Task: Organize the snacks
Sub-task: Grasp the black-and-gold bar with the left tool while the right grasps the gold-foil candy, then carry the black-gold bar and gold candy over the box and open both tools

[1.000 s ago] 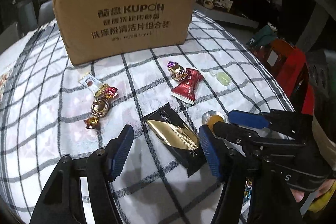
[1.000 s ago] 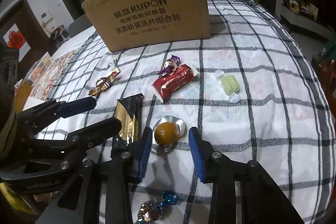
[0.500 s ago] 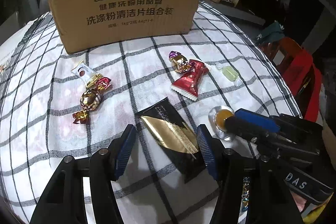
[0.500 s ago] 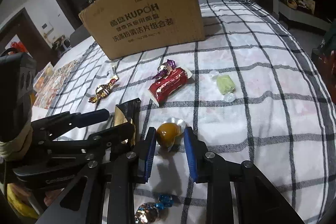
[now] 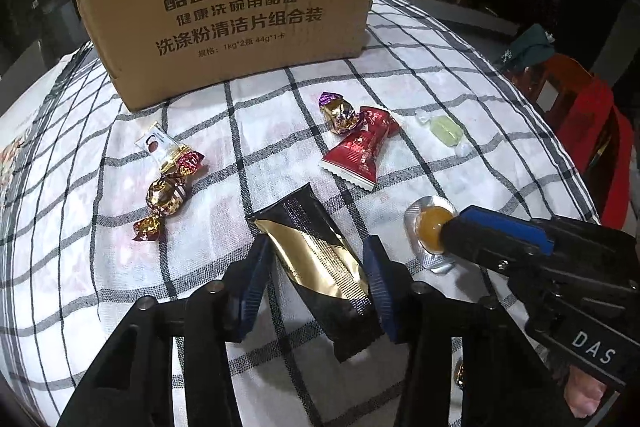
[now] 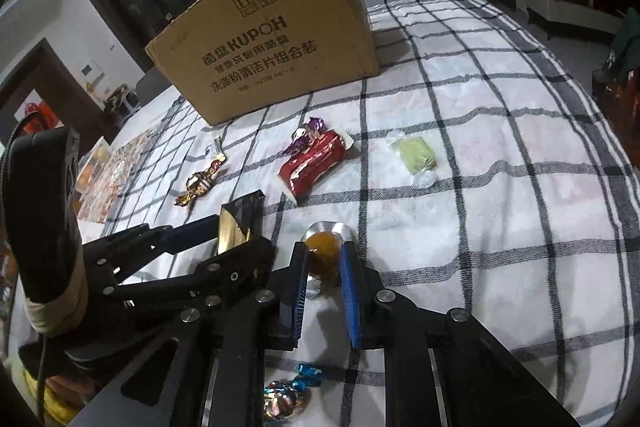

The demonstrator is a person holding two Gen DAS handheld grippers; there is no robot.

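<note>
A black and gold snack packet [image 5: 316, 259] lies on the checked tablecloth between the blue pads of my left gripper [image 5: 320, 273], which is open around it, jaws close to its sides. My right gripper [image 6: 325, 261] has closed on an orange jelly cup [image 6: 323, 247] with a foil rim; it also shows in the left wrist view [image 5: 430, 229]. Further off lie a red packet [image 5: 362, 151], a purple and gold candy [image 5: 338, 113], a green candy [image 5: 444, 131], a gold twist candy [image 5: 166, 193] and a small white sachet [image 5: 154, 143].
A large cardboard box [image 5: 228, 7] stands upright at the back of the table. A blue-foil candy [image 6: 288, 393] lies under my right gripper. The table's right edge drops off near a red chair [image 5: 592, 135]. Printed sheets [image 6: 108, 167] lie at the left.
Both grippers moved forward and down. The left jaws came around the black and gold packet and narrowed. The right jaws closed on the orange jelly cup.
</note>
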